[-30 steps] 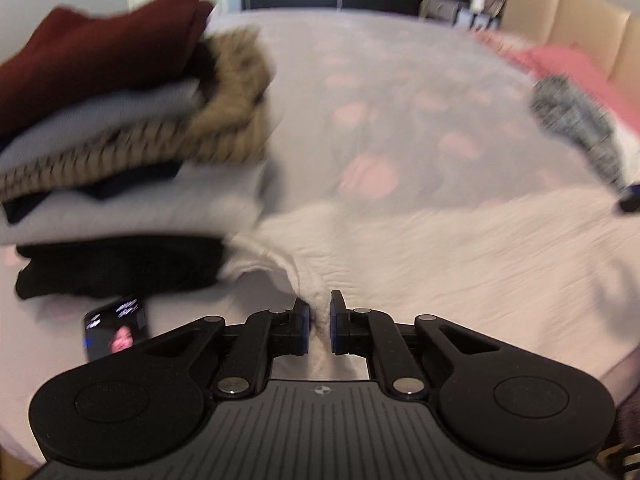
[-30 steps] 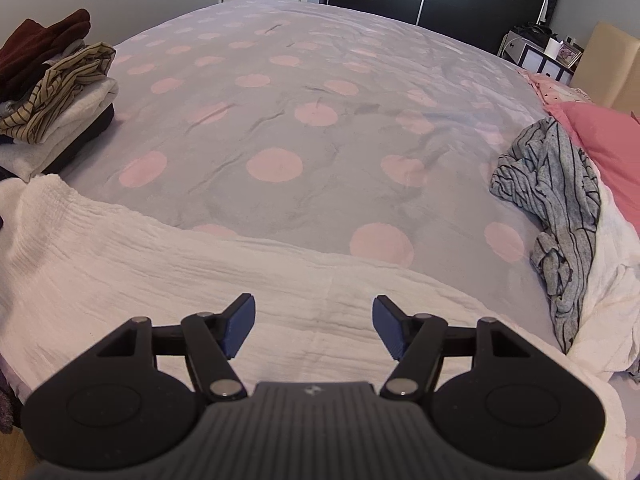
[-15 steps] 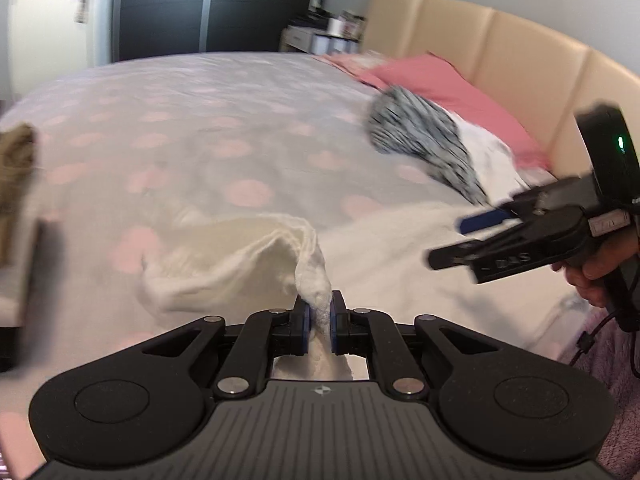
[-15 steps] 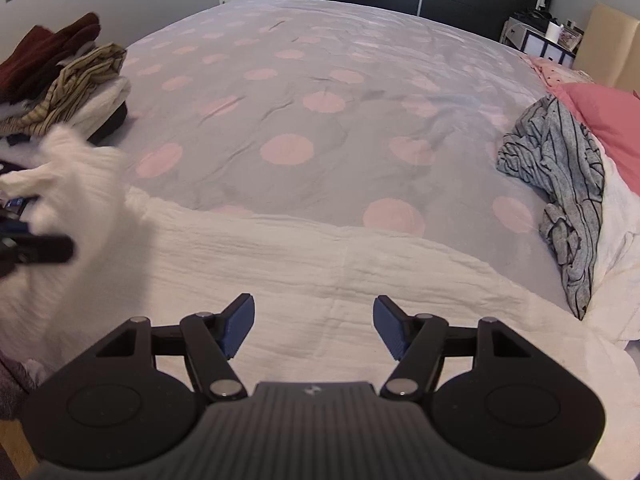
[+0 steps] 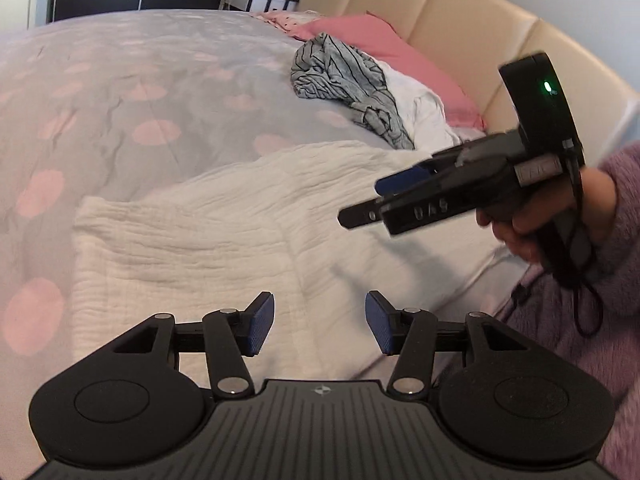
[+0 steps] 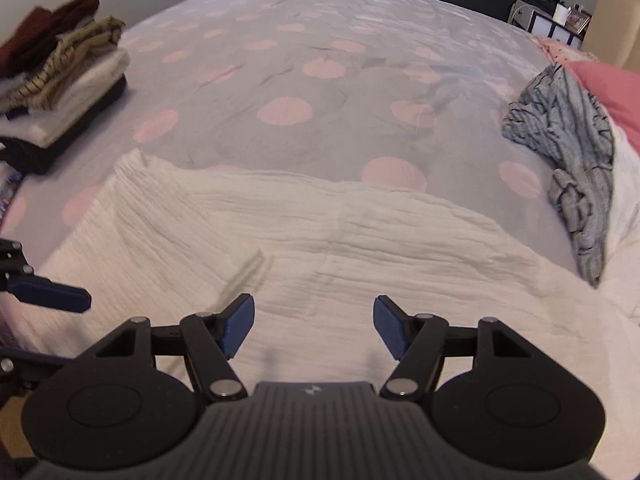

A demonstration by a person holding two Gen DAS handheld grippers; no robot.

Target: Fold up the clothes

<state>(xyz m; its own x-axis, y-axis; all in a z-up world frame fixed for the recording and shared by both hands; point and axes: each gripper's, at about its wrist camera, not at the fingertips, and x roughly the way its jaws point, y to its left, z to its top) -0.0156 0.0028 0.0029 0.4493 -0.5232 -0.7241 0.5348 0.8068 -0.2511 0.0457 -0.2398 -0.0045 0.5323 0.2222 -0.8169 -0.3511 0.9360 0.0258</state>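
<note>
A white crinkled garment point(image 5: 224, 232) lies on the bed along its near edge, its left part folded over onto the rest point(image 6: 320, 248). My left gripper point(image 5: 320, 322) hovers open just above it, nothing between the blue pads. My right gripper point(image 6: 314, 326) is open too, over the garment's near edge; in the left wrist view it shows from the side point(image 5: 404, 196), held by a hand in a purple sleeve point(image 5: 600, 240). One left finger point(image 6: 52, 296) pokes in at the left of the right wrist view.
A grey bedspread with pink dots point(image 6: 312, 80) covers the bed. A stack of folded clothes point(image 6: 56, 76) sits at its far left. A crumpled grey striped garment point(image 5: 344, 80) lies on white cloth by pink pillows point(image 5: 400, 52). A beige headboard point(image 5: 480, 32) stands behind.
The left gripper carried the garment's left end rightwards over the rest, then opened and let it go. The fold now lies flat. The right gripper stayed open and barely moved.
</note>
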